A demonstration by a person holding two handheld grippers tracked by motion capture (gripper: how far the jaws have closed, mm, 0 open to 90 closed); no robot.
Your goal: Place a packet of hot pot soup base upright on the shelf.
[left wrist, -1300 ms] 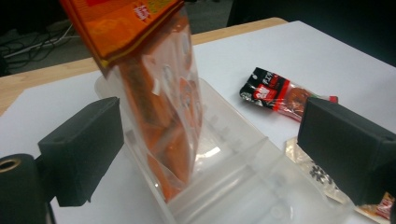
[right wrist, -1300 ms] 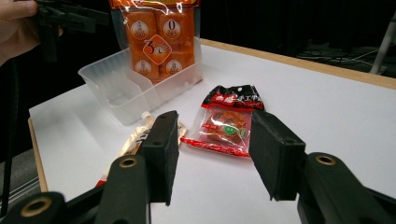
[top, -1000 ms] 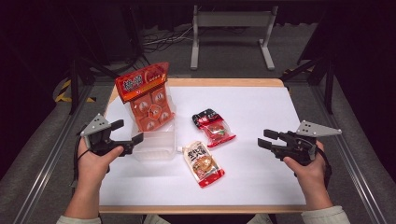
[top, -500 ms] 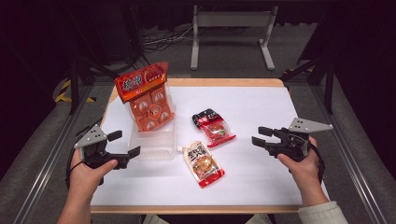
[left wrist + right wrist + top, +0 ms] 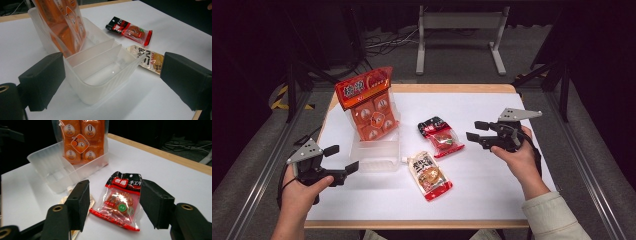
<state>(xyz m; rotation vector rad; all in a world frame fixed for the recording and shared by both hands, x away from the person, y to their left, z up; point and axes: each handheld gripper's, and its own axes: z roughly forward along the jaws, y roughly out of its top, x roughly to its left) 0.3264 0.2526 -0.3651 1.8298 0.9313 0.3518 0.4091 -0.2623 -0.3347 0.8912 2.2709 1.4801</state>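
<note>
While both hands hover over the smooth white table [image 5: 492, 175], the left gripper [image 5: 338, 158] gapes wide and empty near the ribbed, translucent plastic bin [image 5: 376, 155]. A glossy orange bag [image 5: 368, 102] stands in its far compartment. The right gripper [image 5: 476, 131], jaws spread and empty, faces a crinkly red packet [image 5: 440, 136]; a flat beige pouch [image 5: 428, 174] lies nearer.

A tall orange multi-pack bag [image 5: 368, 102] is stood in the rear compartment of the translucent plastic divided bin [image 5: 376, 156]; a red-and-black snack packet [image 5: 440, 135] is laid right of it, a beige sauce pouch [image 5: 429, 174] nearer
</note>
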